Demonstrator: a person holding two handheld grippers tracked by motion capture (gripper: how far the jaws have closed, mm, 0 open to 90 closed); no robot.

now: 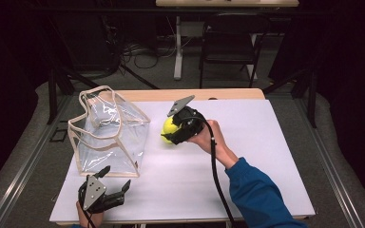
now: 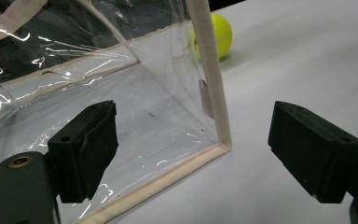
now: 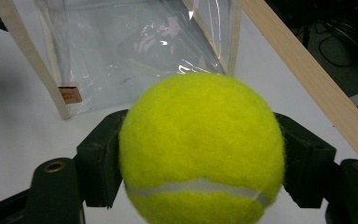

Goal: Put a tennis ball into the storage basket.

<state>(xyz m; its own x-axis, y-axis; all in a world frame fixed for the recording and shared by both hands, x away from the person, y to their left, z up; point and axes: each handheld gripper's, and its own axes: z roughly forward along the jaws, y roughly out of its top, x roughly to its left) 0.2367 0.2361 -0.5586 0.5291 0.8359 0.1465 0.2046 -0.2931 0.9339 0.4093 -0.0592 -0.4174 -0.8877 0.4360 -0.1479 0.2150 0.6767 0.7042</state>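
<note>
A yellow tennis ball (image 1: 169,127) is clamped in my right gripper (image 1: 173,129), a little above the white table top and just right of a clear plastic bag (image 1: 108,133) with beige trim. In the right gripper view the ball (image 3: 200,149) sits squarely between both black pads, and the bag (image 3: 121,51) stands beyond it. My left gripper (image 1: 116,179) rests near the table's front left, below the bag, with its jaws wide apart and nothing between them. In the left gripper view the bag's bottom corner (image 2: 221,144) lies between the jaws farther off, and the ball (image 2: 216,33) peeks out behind it.
A white sheet (image 1: 247,161) covers the table, with a wooden edge (image 1: 195,94) at the back. Beyond the table stand a dark chair (image 1: 230,42) and loose cables (image 1: 142,54) on the floor. A person's blue sleeve (image 1: 259,194) comes in from the bottom right.
</note>
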